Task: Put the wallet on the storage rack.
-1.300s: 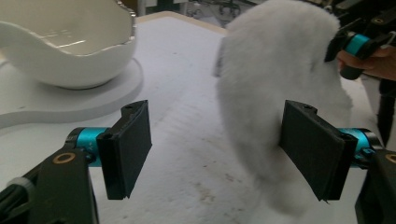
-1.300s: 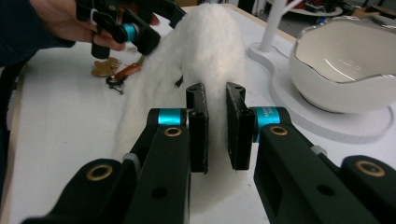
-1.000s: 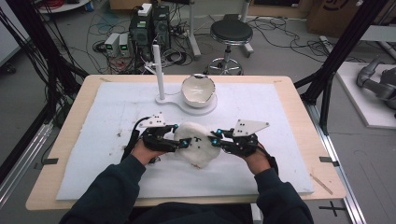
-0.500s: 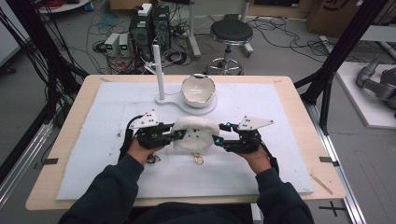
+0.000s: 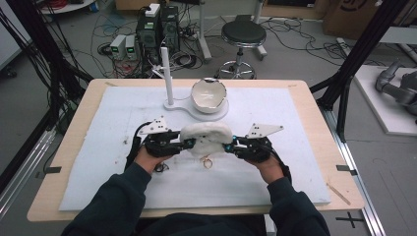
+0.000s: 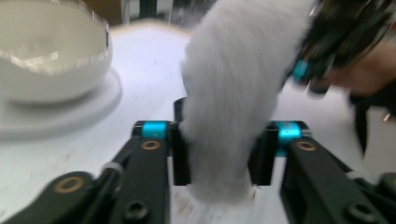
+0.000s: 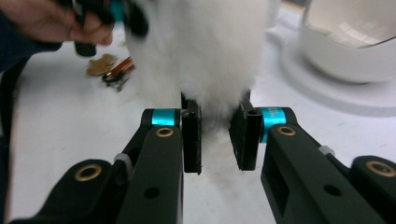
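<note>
You have lifted the fluffy white thing [image 5: 207,138] a little higher off the white mat [image 5: 98,147], with your left gripper [image 5: 186,143] and right gripper [image 5: 229,146] each squeezing one end, so it looks ready to carry to the bowl [image 5: 208,94].

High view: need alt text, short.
Two hand-held black grippers, left and right, each clamp one end of a fluffy white plush item above a white foam mat on a wooden table. Behind it, a glossy white bowl sits on a white stand base with an upright post.
</note>
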Demonstrator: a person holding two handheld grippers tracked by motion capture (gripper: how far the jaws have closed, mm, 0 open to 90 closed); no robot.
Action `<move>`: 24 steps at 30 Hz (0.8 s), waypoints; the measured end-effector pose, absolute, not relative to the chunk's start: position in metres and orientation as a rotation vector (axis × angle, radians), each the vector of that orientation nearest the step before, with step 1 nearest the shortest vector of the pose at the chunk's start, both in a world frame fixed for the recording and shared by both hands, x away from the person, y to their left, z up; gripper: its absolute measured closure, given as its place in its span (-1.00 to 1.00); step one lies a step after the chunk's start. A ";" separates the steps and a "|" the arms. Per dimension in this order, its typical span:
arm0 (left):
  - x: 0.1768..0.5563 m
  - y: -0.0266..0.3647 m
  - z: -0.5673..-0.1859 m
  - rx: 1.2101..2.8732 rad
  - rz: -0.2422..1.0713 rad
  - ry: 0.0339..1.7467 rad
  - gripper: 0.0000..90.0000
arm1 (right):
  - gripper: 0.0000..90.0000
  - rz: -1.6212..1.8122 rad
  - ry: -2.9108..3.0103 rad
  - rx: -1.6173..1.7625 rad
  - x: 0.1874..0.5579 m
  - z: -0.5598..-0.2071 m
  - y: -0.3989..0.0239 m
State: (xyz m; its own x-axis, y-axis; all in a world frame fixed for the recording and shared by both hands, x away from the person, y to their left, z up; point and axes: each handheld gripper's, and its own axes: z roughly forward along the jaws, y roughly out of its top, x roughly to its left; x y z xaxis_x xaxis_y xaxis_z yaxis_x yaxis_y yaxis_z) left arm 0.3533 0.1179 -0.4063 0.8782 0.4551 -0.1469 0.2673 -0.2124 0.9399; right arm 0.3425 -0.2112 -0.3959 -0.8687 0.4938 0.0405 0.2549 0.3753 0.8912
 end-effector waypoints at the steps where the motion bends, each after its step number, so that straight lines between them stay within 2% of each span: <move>1: 0.354 0.116 -0.407 1.843 0.228 0.558 0.23 | 0.73 1.473 2.392 0.663 0.342 -0.394 -0.212; 2: 0.354 0.116 -0.407 1.843 0.228 0.558 0.15 | 0.73 1.473 2.392 0.663 0.342 -0.394 -0.212; 4: 0.354 0.120 -0.404 1.821 0.247 0.560 0.16 | 0.73 1.380 2.394 0.639 0.341 -0.393 -0.213; 5: 0.354 0.121 -0.403 1.822 0.244 0.540 0.28 | 0.73 1.376 2.396 0.636 0.341 -0.393 -0.213; 6: 0.352 0.121 -0.403 1.824 0.253 0.521 0.53 | 0.72 1.389 2.392 0.631 0.341 -0.392 -0.213; 9: 0.351 0.123 -0.402 1.805 0.241 0.506 0.64 | 0.66 1.417 2.362 0.629 0.340 -0.391 -0.213; 10: 0.350 0.124 -0.399 1.758 0.228 0.473 0.70 | 0.46 1.482 2.348 0.660 0.341 -0.391 -0.216; 11: 0.350 0.124 -0.399 1.758 0.228 0.473 0.71 | 0.46 1.482 2.348 0.660 0.341 -0.391 -0.216; 12: 0.349 0.125 -0.397 1.715 0.200 0.443 0.71 | 0.09 1.504 2.345 0.711 0.344 -0.393 -0.216; 13: 0.348 0.125 -0.396 1.705 0.202 0.432 0.71 | 0.09 1.502 2.352 0.722 0.345 -0.395 -0.215; 15: 0.348 0.125 -0.396 1.702 0.200 0.427 0.71 | 0.15 1.509 2.381 0.721 0.347 -0.399 -0.214; 17: 0.348 0.125 -0.397 1.708 0.194 0.440 0.70 | 0.48 1.533 2.389 0.687 0.345 -0.398 -0.213; 18: 0.349 0.125 -0.399 1.717 0.192 0.457 0.70 | 0.56 1.535 2.376 0.659 0.344 -0.396 -0.213; 21: 0.351 0.125 -0.400 1.732 0.192 0.485 0.61 | 0.67 1.550 2.357 0.639 0.342 -0.394 -0.215; 22: 0.352 0.124 -0.402 1.761 0.213 0.518 0.52 | 0.70 1.556 2.338 0.633 0.341 -0.392 -0.216; 24: 0.355 0.125 -0.404 1.776 0.223 0.581 0.22 | 0.72 1.526 2.318 0.627 0.340 -0.390 -0.216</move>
